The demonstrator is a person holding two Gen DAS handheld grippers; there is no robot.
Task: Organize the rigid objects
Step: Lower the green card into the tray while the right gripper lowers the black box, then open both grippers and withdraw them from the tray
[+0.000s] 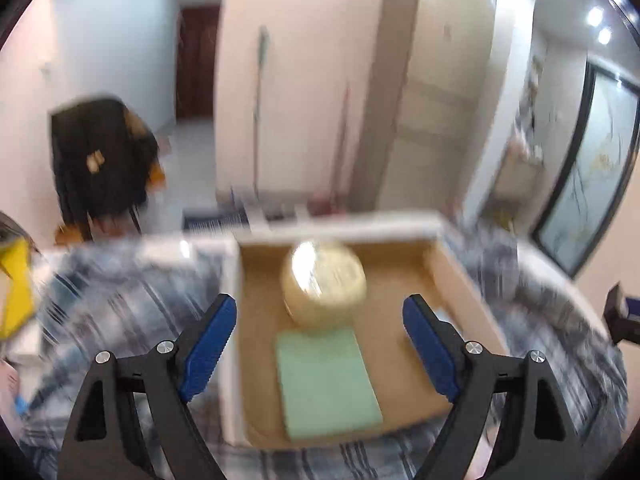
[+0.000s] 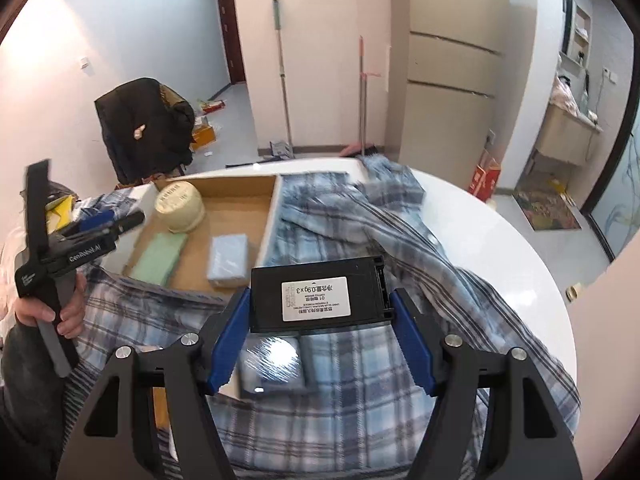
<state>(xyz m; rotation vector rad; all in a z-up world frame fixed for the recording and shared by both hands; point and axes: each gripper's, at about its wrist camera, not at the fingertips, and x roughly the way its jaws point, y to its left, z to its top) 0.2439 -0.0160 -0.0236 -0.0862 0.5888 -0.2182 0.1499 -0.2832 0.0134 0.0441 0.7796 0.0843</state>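
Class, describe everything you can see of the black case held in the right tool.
The black case is a flat rectangular box, apparently hard plastic, with a white printed label on its upper face and a notched clasp or hinge on its right end. It lies level, clamped at both ends between the blue pads of the right tool, above the plaid cloth.

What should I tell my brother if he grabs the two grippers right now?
Right hand-held gripper: shut on the black case, held above the plaid shirt.
Left hand-held gripper: open, empty, above the cardboard box.
Done: round tin, green pad and blue packet lie in the box.
Left: put the black case in the box. A wrapped packet on the shirt may follow.
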